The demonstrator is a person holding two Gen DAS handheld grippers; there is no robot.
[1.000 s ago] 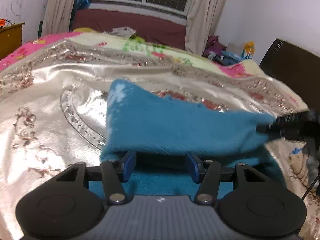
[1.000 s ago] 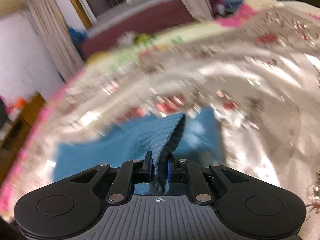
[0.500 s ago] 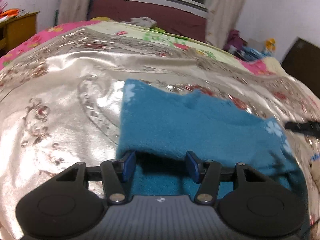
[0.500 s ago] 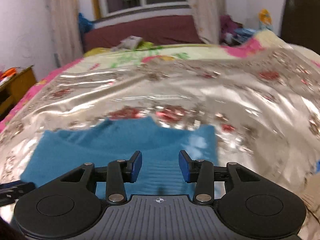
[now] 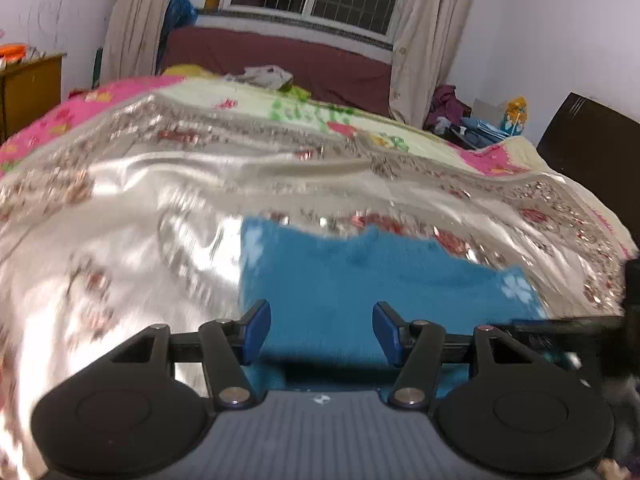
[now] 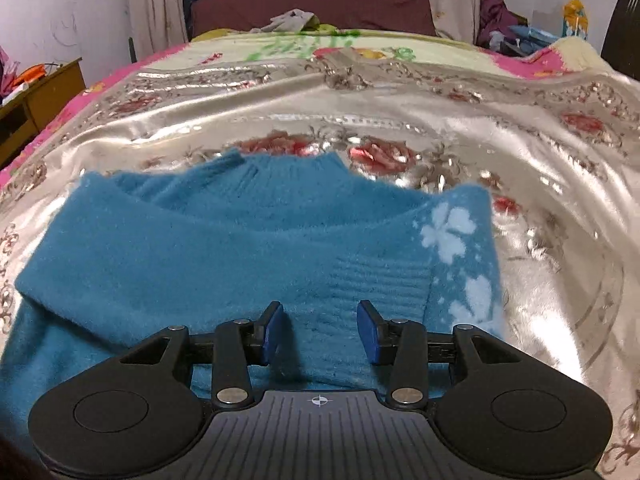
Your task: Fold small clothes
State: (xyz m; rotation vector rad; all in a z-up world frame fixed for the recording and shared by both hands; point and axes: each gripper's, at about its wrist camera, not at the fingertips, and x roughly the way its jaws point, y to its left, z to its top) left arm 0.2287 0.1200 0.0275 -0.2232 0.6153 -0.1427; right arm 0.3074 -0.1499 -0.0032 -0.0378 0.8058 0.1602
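A small blue fuzzy sweater (image 6: 240, 248) with white flower prints lies flat on the shiny silver bedspread (image 6: 520, 152), one sleeve folded across its body. My right gripper (image 6: 320, 332) is open and empty, just above the sweater's ribbed hem. In the left wrist view the sweater (image 5: 360, 280) lies ahead, blurred. My left gripper (image 5: 320, 332) is open and empty over the sweater's near edge. The right gripper's black body (image 5: 580, 328) shows at the right edge of that view.
The bed carries a pink and cream flowered blanket (image 5: 100, 108) at the far end. A dark red bench (image 6: 312, 4) with crumpled cloth stands under the window. A wooden cabinet (image 6: 36, 92) is at the left, a dark headboard (image 5: 588, 136) at the right.
My right gripper let go of the sweater's edge, opened and drew back. The lifted fold dropped flat onto the sweater. My left gripper stayed open and moved back a little.
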